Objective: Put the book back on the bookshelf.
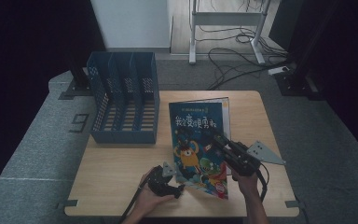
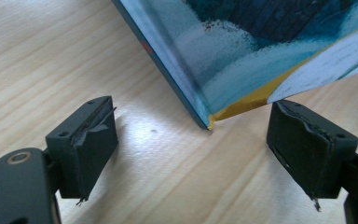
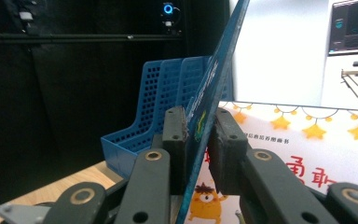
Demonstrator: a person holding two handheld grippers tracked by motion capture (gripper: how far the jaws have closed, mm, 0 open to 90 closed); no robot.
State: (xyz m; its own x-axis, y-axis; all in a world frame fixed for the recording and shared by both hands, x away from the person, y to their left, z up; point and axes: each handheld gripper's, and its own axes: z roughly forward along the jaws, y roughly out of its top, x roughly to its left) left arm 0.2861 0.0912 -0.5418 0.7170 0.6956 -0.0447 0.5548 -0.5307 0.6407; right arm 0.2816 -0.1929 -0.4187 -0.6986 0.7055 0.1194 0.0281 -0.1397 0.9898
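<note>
Right gripper [image 1: 219,139], jaws clamped on the lifted front cover of the colourful illustrated children's book [image 1: 196,140] lying right of centre on the light wooden table [image 1: 116,163]. Left gripper [image 1: 179,189], jaws wide apart, sits at the book's near left corner. Blue plastic slotted file rack [image 1: 123,98] stands far left.

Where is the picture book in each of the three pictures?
High view: book right of centre, cover lifted by the right gripper.
Left gripper view: its corner at upper right, above the table.
Right gripper view: its cover edge-on, mid-frame, between the jaws.
Shared landmark: wooden table.
</note>
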